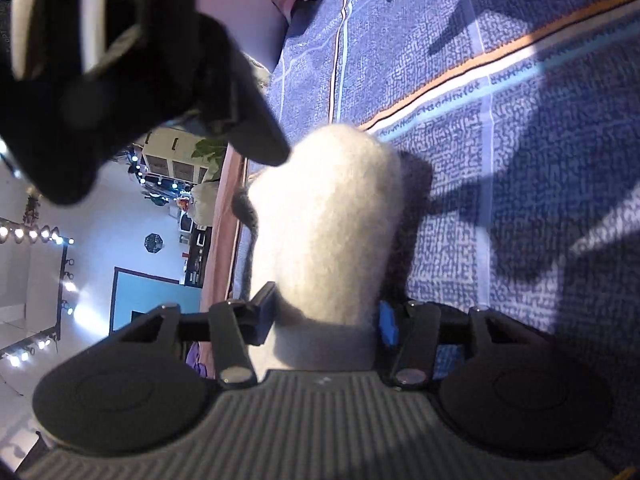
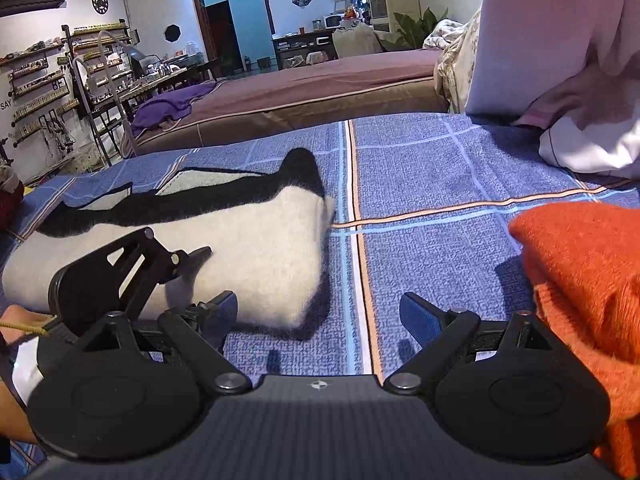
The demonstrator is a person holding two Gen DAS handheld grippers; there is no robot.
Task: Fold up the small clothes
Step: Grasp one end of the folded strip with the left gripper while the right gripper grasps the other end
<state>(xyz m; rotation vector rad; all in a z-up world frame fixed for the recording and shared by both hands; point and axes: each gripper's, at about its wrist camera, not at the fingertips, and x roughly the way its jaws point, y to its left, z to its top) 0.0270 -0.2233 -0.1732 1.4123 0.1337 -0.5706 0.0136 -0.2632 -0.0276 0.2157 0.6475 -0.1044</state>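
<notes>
Left wrist view: my left tongs [image 1: 326, 322] clamp the white fuzzy garment [image 1: 328, 224] lying on the blue checked bedspread [image 1: 500, 152]. Right tongs [image 2: 318, 316] spread wide, empty, beside the garment.

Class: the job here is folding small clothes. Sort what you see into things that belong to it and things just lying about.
Job: white garment; left tool gripping it; right tool, open; orange garment.
Lying about: purple cloth; plant; microwave.
</notes>
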